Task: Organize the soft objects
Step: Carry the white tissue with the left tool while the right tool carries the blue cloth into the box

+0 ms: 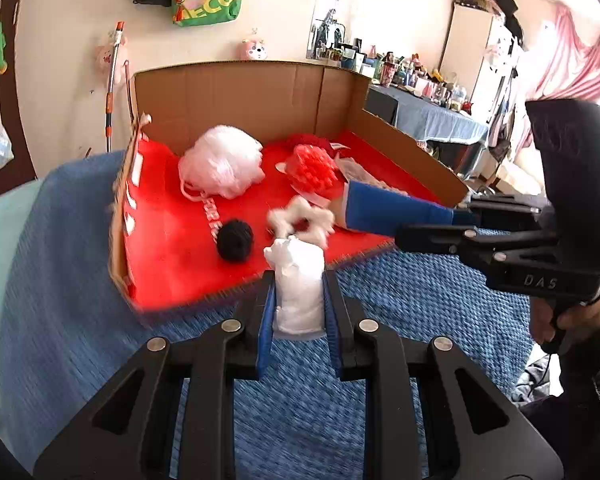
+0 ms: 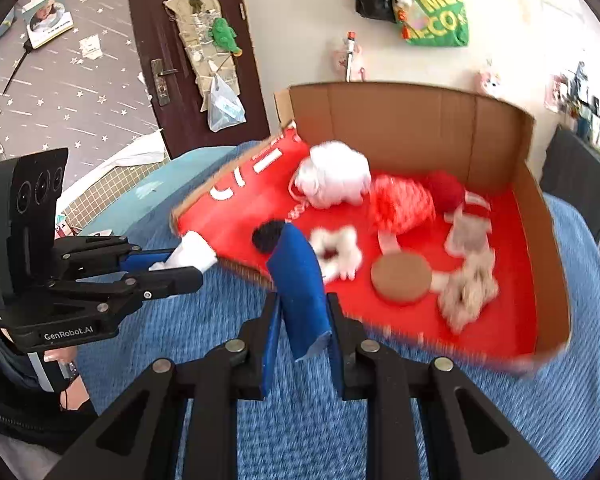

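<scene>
Blurred fluffy ring (image 1: 300,220), possibly white, left tool (image 1: 299,300) gripping white roll (image 1: 300,280)

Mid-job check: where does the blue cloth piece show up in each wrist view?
Left wrist: blue cloth piece right of centre, sticking out of the right gripper, over the box's red floor.
Right wrist: blue cloth piece bottom centre, clamped upright in the jaws.
Shared landmark: black pompom on the red floor.

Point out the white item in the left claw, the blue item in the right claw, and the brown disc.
white item (image 1: 300,292): left wrist view, its middle.
blue item (image 2: 300,280): right wrist view, its middle.
brown disc (image 2: 401,276): right wrist view, top face.
</scene>
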Demonstrator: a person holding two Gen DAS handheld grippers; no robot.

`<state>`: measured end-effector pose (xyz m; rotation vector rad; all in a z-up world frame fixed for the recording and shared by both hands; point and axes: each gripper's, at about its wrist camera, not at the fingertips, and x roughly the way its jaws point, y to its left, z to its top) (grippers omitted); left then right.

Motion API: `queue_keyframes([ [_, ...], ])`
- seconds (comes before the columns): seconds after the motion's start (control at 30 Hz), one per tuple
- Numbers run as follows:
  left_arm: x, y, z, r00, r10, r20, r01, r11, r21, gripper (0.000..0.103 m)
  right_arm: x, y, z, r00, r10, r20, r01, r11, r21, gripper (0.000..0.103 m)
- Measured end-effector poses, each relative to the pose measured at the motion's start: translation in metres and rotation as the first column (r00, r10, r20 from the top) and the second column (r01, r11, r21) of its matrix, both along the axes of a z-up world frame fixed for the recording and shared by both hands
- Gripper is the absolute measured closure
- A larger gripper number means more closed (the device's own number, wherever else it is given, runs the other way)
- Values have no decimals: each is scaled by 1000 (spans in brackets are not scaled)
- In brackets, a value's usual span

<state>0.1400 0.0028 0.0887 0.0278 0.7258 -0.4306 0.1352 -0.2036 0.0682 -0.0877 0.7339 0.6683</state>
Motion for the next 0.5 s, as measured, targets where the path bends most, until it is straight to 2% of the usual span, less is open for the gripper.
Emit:
queue_keyframes([
  [0.13,28,6,14,1000,-7,-23,8,999,33,82,25,16,15,999,31,12,-30,998,-54,79],
  [0.3,76,6,17,994,-19,-108,29,995,95,82,59,39,27,998,54,14,-51,987,-155,79],
  [0.5,126,-5,6,979,-30,-203,60,987,147,82,65,28,30,999,34,22,-30,989,-142,78],
])
